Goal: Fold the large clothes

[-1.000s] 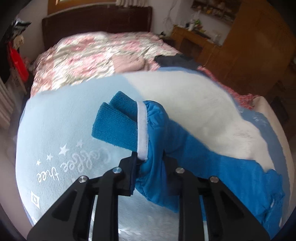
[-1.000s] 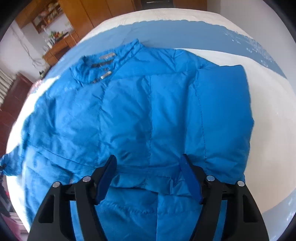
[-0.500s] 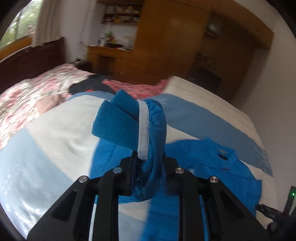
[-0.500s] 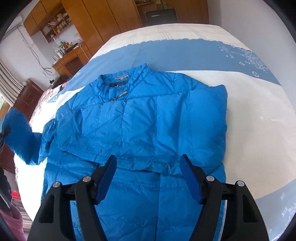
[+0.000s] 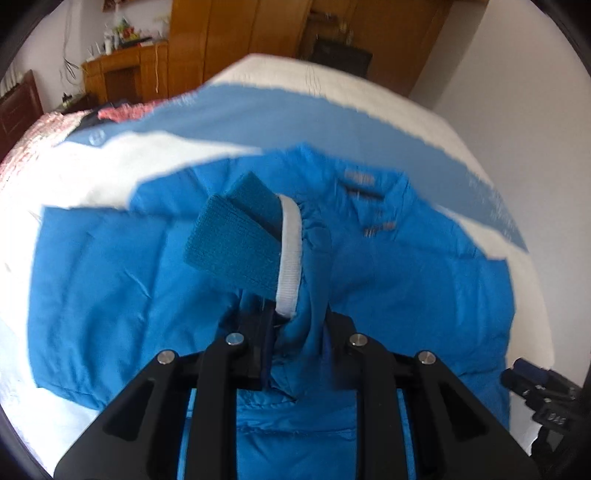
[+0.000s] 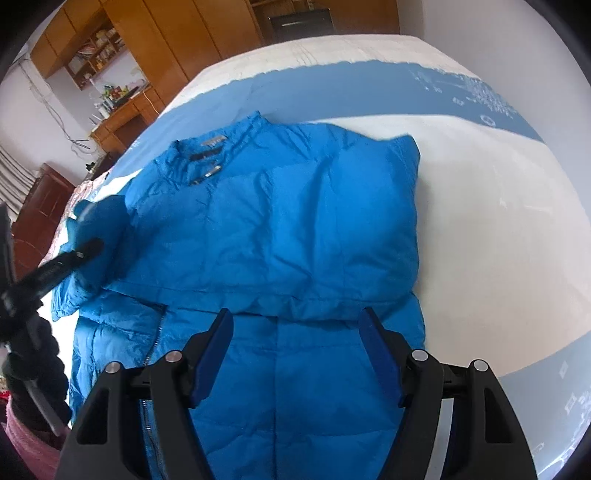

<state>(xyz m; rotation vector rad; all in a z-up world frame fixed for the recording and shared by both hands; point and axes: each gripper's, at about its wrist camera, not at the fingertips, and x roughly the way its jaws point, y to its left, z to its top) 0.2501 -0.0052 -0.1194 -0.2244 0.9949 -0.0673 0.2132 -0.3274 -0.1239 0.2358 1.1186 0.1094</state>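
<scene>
Jacket lying flat on bed, collar toward 11 o'clock, one side folded in with a straight edge at 3 o'clock. Left tool clamping sleeve cuff, knit end with white band sticking up over jacket's chest. Right tool hovering wide open above lower front, touching nothing. Bare blanket showing at 2 to 4 o'clock beyond that edge.

Daylit bedroom: white walls, tall wooden wardrobes, a cluttered wooden desk, 1 blue-and-white bedspread.
</scene>
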